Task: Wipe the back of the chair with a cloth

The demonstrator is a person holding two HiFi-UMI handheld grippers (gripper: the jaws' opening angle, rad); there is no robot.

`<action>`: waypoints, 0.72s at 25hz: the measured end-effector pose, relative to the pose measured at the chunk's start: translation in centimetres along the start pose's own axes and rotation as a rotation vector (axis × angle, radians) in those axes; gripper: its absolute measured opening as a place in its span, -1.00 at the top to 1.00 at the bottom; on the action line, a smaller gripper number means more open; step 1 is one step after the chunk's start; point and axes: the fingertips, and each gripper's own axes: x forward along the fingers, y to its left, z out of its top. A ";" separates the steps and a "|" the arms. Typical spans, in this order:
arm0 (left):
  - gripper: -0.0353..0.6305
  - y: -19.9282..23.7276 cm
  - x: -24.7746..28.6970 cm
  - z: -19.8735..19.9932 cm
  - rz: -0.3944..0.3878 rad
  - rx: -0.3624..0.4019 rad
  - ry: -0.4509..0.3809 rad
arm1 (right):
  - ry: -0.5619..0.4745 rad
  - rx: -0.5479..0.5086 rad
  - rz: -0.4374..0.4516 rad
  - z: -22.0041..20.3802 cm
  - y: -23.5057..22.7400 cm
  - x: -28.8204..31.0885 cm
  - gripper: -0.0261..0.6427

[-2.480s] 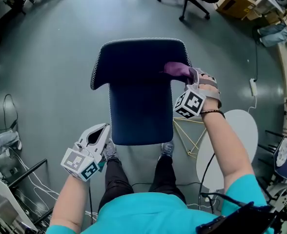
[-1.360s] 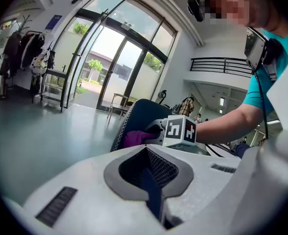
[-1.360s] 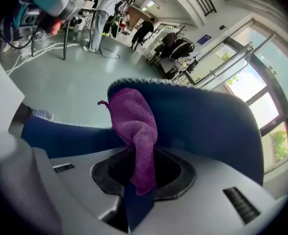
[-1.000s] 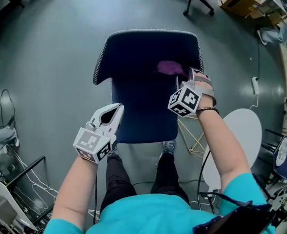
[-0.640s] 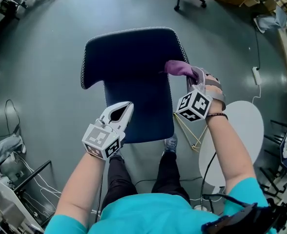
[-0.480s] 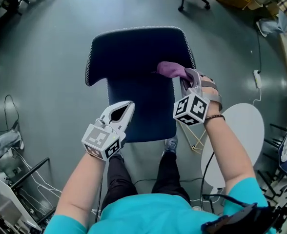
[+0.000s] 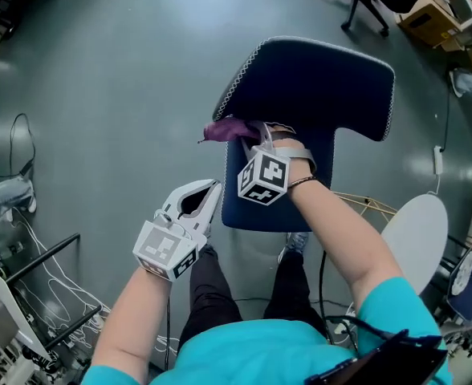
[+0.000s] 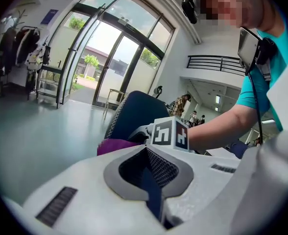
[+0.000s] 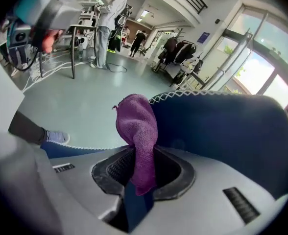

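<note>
we hold two grippers and one cloth. our right gripper (image 7: 256, 135) is clamped on the purple cloth (image 7: 224, 129), which sits at the left edge of the one blue chair (image 7: 316, 79) before us. our left gripper (image 7: 204, 192) hangs near the chair, jaws together on nothing.

Lab-like hall: grey floor (image 7: 99, 70), loose cables (image 7: 29, 229), tall glass doors (image 8: 109, 67).

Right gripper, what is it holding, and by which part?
The right gripper is shut on the purple cloth, pinching it near one end; the rest bunches up beyond the jaws.
</note>
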 end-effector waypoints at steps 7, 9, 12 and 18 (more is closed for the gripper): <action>0.91 3.0 -3.3 -2.6 0.028 -0.051 0.014 | 0.014 0.365 0.052 0.2 -0.6 3.4 0.66; 0.91 2.4 -3.0 -2.8 0.012 -0.046 0.023 | 0.030 0.454 0.037 -1.7 -1.5 2.7 0.66; 0.91 0.2 -1.1 -2.7 -0.024 -0.026 0.042 | 0.063 0.564 -0.012 -6.8 -3.8 0.7 0.66; 0.91 -5.9 4.6 -1.7 -0.113 0.023 0.085 | 0.115 0.892 -0.139 -21.4 -7.5 -4.9 0.66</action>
